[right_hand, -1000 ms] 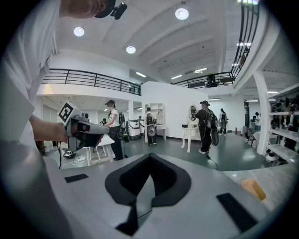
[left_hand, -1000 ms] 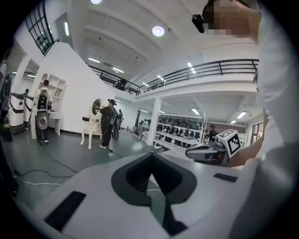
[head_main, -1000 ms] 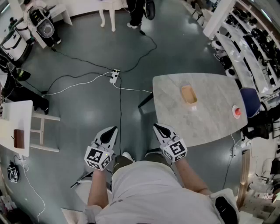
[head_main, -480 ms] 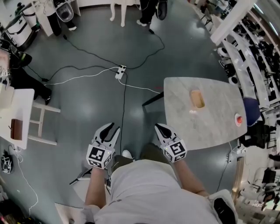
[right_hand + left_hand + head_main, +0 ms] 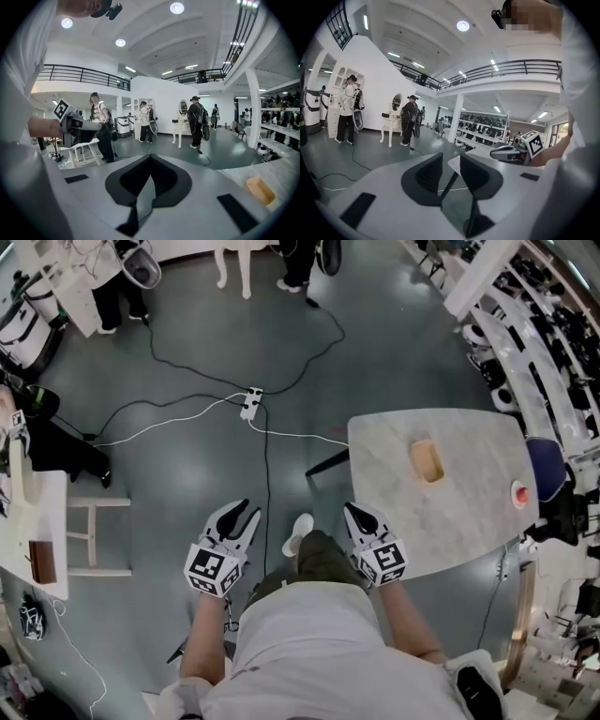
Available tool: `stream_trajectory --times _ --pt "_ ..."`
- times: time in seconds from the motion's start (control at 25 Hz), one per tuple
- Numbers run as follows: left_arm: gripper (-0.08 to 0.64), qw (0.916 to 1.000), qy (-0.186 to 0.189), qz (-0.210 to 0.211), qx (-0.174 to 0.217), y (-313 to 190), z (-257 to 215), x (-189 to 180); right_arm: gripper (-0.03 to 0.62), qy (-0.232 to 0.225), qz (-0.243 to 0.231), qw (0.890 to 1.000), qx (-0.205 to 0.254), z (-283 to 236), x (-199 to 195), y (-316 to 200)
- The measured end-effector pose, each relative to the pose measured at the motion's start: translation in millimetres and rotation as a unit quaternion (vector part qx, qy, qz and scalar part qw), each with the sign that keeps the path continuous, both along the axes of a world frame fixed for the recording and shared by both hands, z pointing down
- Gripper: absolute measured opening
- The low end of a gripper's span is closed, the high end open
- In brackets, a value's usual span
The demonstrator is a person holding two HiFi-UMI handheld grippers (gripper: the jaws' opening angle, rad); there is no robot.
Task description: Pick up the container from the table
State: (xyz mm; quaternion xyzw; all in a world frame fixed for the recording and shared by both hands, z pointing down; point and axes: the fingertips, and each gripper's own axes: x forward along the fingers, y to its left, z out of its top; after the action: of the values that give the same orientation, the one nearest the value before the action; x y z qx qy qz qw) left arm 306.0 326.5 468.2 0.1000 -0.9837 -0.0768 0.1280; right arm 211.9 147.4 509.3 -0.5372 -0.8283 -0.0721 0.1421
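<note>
**Two grippers at the edge of one table**

One container (image 5: 427, 460), tan and open-topped, lies near the middle of the one marble table (image 5: 469, 521), well apart from every edge. Bare marble surrounds it on all sides. One small red round thing (image 5: 518, 493) sits near the table's right edge. My left gripper (image 5: 246, 512) hangs over open floor, its jaws opening with nothing between them. My right gripper (image 5: 359, 512) is at the table's near-left edge, its jaws closed tip to tip and empty. One power strip (image 5: 248, 401) and its cables cross the floor ahead.
</note>
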Motion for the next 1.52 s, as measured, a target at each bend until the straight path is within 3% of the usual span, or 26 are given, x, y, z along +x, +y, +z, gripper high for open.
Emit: stream_trajectory --times 0.24,0.52,0.72,0.92,1.16,1.52 --pt "0.106 0.9999 0.008 0.010 -0.005 23.0 -3.6 -111.9 0.011 0.013 0.011 1.000 -0.006 5.7 -102.3 20.7" --pt "0.106 0.9974 0.016 0.062 -0.031 28.2 -18.3 -229.8 0.011 0.036 0.056 0.997 -0.039 7.8 -182.6 23.7" --pt "0.106 0.9916 0.019 0.120 -0.044 2.7 -21.9 -288.0 0.011 0.027 0.108 0.992 -0.057 -2.2 -221.0 0.6" --pt "0.106 0.9799 0.027 0.192 -0.048 -32.7 -22.6 -336.4 0.011 0.036 0.184 0.980 -0.064 -4.5 -249.5 -34.9" --pt "0.106 0.9589 0.033 0.277 -0.051 -86.9 -20.1 -384.7 0.011 0.039 0.270 0.960 -0.068 -4.8 -265.7 -86.5" --pt "0.106 0.8956 0.042 0.440 -0.048 -177.1 -6.2 -452.3 0.011 0.045 0.433 0.899 -0.054 3.0 -273.5 -161.3"
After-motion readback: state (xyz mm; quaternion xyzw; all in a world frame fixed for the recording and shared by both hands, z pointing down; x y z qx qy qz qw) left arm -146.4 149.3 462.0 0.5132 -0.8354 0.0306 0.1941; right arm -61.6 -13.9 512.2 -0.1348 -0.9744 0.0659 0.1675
